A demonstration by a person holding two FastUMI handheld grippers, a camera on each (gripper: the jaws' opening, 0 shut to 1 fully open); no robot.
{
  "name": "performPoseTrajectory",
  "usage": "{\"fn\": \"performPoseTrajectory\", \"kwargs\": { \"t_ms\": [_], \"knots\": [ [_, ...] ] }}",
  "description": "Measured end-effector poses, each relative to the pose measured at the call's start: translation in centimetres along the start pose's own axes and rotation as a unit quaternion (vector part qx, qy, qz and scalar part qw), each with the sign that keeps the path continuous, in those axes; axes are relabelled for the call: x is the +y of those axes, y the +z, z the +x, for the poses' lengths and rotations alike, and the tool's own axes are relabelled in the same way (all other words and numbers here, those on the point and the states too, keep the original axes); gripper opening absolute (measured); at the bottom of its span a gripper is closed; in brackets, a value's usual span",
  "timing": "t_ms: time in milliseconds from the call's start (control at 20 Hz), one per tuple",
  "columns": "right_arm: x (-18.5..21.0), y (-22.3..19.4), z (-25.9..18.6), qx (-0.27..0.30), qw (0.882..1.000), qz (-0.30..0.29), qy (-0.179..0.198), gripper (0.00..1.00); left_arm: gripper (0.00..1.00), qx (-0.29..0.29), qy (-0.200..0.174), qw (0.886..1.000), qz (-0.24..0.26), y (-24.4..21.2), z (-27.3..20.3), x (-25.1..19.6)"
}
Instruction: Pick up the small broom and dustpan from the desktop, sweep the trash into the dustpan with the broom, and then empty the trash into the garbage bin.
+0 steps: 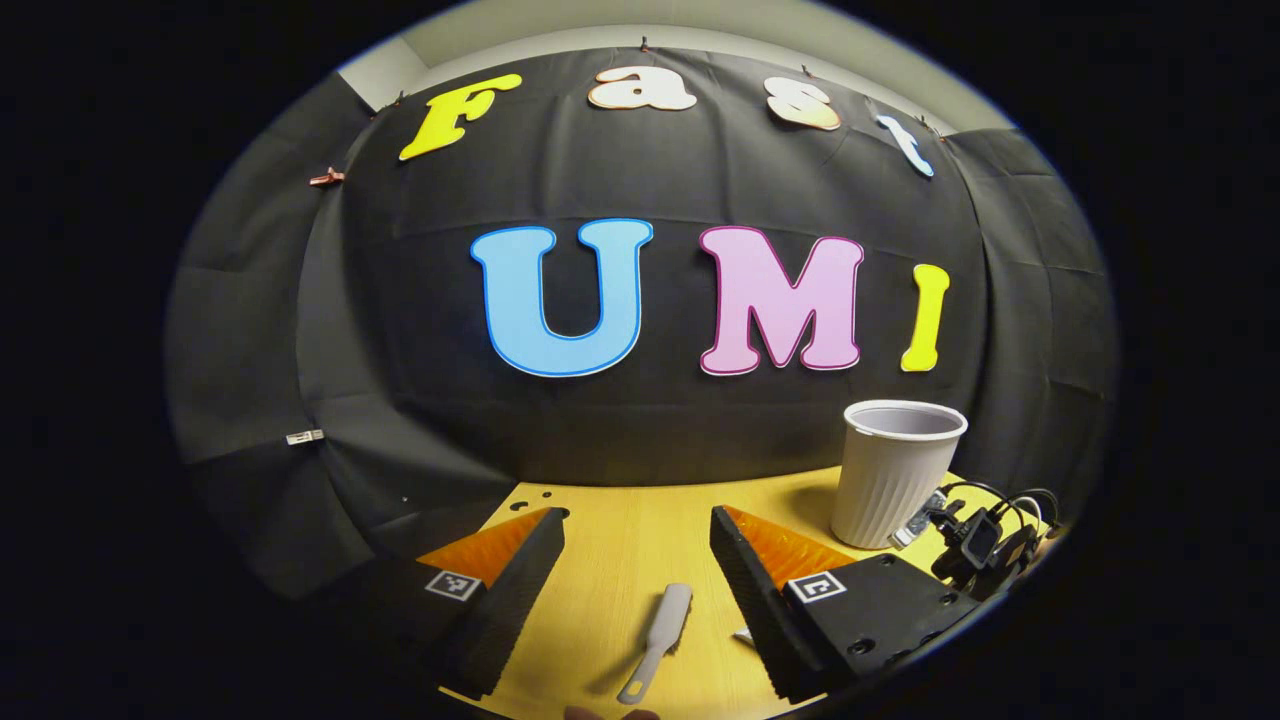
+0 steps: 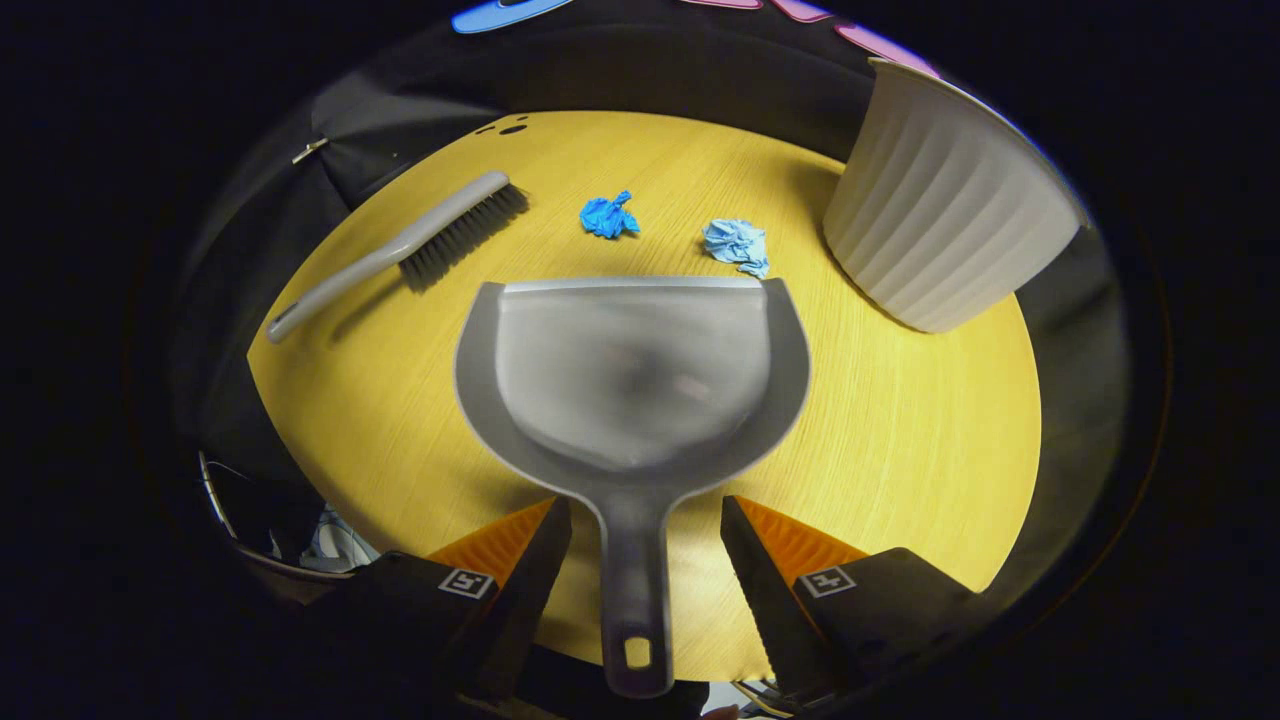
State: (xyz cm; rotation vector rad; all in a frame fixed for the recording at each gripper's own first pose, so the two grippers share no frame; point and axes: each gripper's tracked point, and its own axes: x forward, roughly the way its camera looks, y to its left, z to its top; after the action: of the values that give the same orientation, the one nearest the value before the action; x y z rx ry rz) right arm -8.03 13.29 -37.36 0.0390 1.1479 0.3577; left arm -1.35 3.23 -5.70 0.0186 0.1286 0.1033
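Note:
A grey dustpan (image 2: 635, 370) lies flat on the round yellow table (image 2: 900, 450), its handle (image 2: 635, 590) pointing back between the fingers of my right gripper (image 2: 645, 505), which is open and not touching it. Two crumpled blue scraps (image 2: 608, 216) (image 2: 737, 244) lie just past the pan's lip. The grey broom (image 2: 410, 245) lies at the far left, bristles towards the scraps. My left gripper (image 1: 637, 520) is open above the table, and the broom's handle (image 1: 655, 640) lies between and below its fingers.
A white ribbed bin (image 2: 940, 200) stands upright at the table's far right, also in the left gripper view (image 1: 895, 470). A black clamp with cables (image 1: 985, 540) sits at the table edge beside the bin. The black cloth wall closes off the back.

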Motion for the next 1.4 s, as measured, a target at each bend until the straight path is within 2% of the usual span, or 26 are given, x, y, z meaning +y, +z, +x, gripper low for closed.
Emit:
{"fn": "performPoseTrajectory", "kwargs": {
  "t_ms": [150, 250, 300, 350, 400, 450, 550, 650, 750, 900, 1050, 1300, 1400],
  "knots": [
    [-0.1, 0.3, 1.4, 0.011, 1.000, 0.001, -0.013, 0.93, 0.95, 0.008, 0.001, 1.000, 0.001, -0.6, 0.1, 0.4],
    [0.1, 0.2, 1.8, 0.016, 1.000, 0.006, -0.009, 0.87, 0.95, 0.014, -0.001, 1.000, 0.005, -1.0, 0.1, 0.6],
    [0.1, 0.1, 2.0, 0.018, 1.000, 0.008, -0.011, 0.81, 0.95, 0.020, -0.006, 1.000, 0.007, -1.3, 0.2, 0.4],
    [-0.2, -0.1, 2.4, 0.025, 0.999, 0.003, -0.020, 0.77, 0.95, 0.032, -0.016, 0.999, 0.006, -2.0, 0.4, 0.2],
    [-0.2, 0.5, 1.5, 0.020, 1.000, 0.003, -0.018, 0.34, 0.95, 0.045, -0.022, 0.999, 0.005, -2.8, 0.7, -0.1],
    [-0.2, 0.1, 2.3, 0.019, 1.000, 0.005, -0.018, 0.38, 0.95, 0.062, -0.027, 0.998, 0.002, -4.0, 0.9, -0.1],
    [-0.2, 0.1, 1.6, 0.015, 1.000, 0.004, -0.005, 0.36, 0.95, 0.108, -0.032, 0.994, -0.002, -6.7, 1.8, -0.2],
    [-0.3, 0.0, 0.7, 0.009, 1.000, 0.002, 0.008, 0.36, 0.96, 0.169, -0.043, 0.985, -0.002, -10.3, 2.5, -0.5],
    [-1.1, -0.3, -0.1, 0.005, 1.000, -0.008, 0.011, 0.36, 0.96, 0.240, -0.068, 0.968, -0.002, -14.3, 2.7, -1.4],
    [-2.3, -1.1, -0.9, 0.007, 1.000, -0.021, 0.008, 0.36, 0.96, 0.356, -0.085, 0.930, 0.032, -20.6, 2.1, -1.5],
    [-3.5, -1.3, -1.3, 0.005, 1.000, -0.022, 0.006, 0.36, 0.95, 0.392, -0.091, 0.913, 0.066, -24.1, 3.7, -1.6],
    [-4.9, -1.1, -1.5, 0.000, 1.000, -0.007, 0.006, 0.36, 0.94, 0.445, -0.095, 0.888, 0.068, -28.0, 6.2, -2.2],
    [-5.3, -1.1, -1.4, 0.001, 1.000, -0.003, 0.007, 0.36, 0.94, 0.468, -0.103, 0.875, 0.068, -29.1, 6.5, -2.6]
  ]
}}
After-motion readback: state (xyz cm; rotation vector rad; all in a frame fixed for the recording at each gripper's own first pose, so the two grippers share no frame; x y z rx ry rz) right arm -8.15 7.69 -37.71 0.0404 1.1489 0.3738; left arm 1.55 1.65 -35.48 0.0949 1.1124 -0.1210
